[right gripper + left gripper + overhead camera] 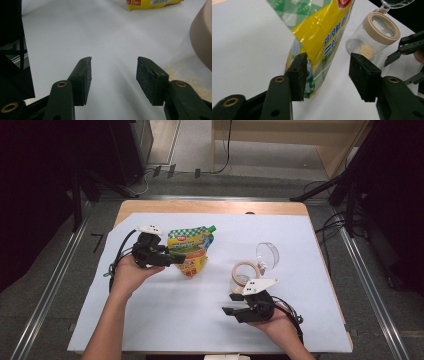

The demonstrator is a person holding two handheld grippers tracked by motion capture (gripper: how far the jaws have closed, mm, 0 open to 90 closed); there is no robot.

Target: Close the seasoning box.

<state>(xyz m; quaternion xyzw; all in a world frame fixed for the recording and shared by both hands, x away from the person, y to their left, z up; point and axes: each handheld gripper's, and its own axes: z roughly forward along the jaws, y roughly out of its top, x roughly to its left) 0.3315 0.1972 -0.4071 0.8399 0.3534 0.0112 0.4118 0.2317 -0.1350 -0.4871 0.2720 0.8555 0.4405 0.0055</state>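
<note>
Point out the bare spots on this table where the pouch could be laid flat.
Widest free patch: the white sheet between the two forearms, toward the near edge. Also bare: the far strip beyond the pouch and jar, and the far right corner. Crowded: around the jar, its open lid and the right claw.

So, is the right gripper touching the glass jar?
Apart. In the right gripper view, the right gripper has open jaws over bare white sheet, with the jar off to one side.
</note>
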